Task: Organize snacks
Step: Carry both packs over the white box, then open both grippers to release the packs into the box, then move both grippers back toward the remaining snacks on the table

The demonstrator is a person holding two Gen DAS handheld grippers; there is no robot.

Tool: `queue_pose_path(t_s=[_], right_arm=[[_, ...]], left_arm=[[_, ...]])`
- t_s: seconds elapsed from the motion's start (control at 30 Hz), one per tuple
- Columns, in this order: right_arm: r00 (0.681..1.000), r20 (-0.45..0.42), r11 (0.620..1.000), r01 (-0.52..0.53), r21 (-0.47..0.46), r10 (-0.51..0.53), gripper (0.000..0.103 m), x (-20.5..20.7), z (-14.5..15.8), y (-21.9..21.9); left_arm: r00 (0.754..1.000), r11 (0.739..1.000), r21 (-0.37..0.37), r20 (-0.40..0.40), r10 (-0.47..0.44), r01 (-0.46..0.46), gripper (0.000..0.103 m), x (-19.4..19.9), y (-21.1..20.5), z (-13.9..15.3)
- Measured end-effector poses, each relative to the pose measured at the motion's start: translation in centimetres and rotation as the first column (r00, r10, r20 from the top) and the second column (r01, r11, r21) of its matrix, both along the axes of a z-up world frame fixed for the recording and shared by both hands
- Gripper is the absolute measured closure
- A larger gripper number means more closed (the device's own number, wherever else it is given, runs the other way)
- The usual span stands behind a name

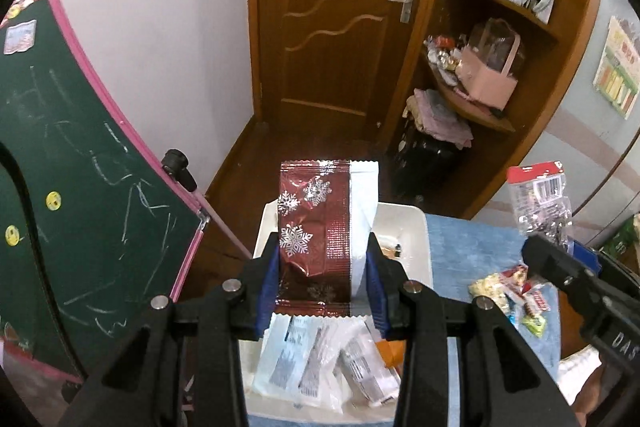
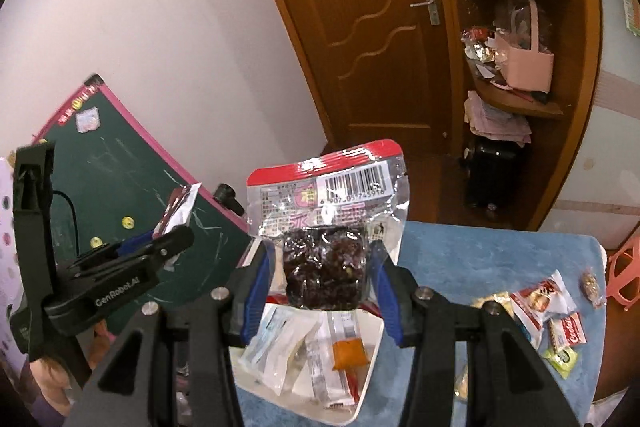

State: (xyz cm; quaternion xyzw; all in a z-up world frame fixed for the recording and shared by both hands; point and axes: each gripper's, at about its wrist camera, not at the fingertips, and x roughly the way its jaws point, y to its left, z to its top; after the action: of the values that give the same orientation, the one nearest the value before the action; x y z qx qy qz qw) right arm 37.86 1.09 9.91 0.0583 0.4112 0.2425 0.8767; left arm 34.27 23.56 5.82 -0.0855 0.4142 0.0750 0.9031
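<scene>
My left gripper [image 1: 323,247] is shut on a dark red and white snack packet with silver snowflakes [image 1: 320,203], held upright above a white tray [image 1: 404,219]. Several white sachets [image 1: 316,363] lie in that tray. My right gripper [image 2: 319,259] is shut on a clear packet with a red top, a barcode and dark contents [image 2: 332,195], also over the tray [image 2: 374,355]. Each gripper appears in the other's view: the right one [image 1: 536,251] with its clear packet [image 1: 538,195], the left one [image 2: 176,231] with the red packet [image 2: 182,205].
Loose small snacks [image 2: 548,311] lie on the blue cloth [image 2: 480,259] to the right of the tray. A green chalkboard with a pink frame [image 1: 80,155] leans at the left. A wooden door [image 1: 332,27] and a cluttered corner shelf [image 1: 492,39] stand behind.
</scene>
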Motion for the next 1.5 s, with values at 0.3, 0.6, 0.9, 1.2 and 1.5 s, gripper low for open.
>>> queue_pose_path(t_s=[0.3, 0.6, 0.9, 1.2, 1.5], right_arm=[[0.994, -0.105, 0.995, -0.022, -0.098, 0.012, 0.052, 3.3, -6.0, 4.4], [0.967, -0.256, 0.998, -0.032, -0.054, 0.017, 0.042, 4.6, -10.1, 4.7], [0.97, -0.236, 0.998, -0.058, -0.013, 0.053, 0.031, 2.6, -9.1, 3.7], [0.978, -0.197, 0.998, -0.061, 0.015, 0.063, 0.031, -1.3, -5.8, 0.6], [0.996, -0.093, 1.0, -0.015, 0.018, 0.017, 0.031, -7.2, -0.7, -5.5]], left_arm=[[0.995, 0.998, 0.054, -0.095, -0.025, 0.03, 0.065, 4.8, -0.9, -5.9], [0.992, 1.0, 0.007, -0.123, 0.026, -0.026, 0.023, 5.0, 1.3, -8.1], [0.99, 0.999, -0.025, -0.137, 0.019, -0.022, 0.022, 3.0, 1.2, -8.0], [0.997, 0.999, -0.015, -0.077, -0.034, 0.032, 0.022, -1.5, -1.2, -3.9], [0.991, 0.991, -0.004, 0.022, -0.135, 0.135, 0.022, -7.2, -5.4, 2.5]])
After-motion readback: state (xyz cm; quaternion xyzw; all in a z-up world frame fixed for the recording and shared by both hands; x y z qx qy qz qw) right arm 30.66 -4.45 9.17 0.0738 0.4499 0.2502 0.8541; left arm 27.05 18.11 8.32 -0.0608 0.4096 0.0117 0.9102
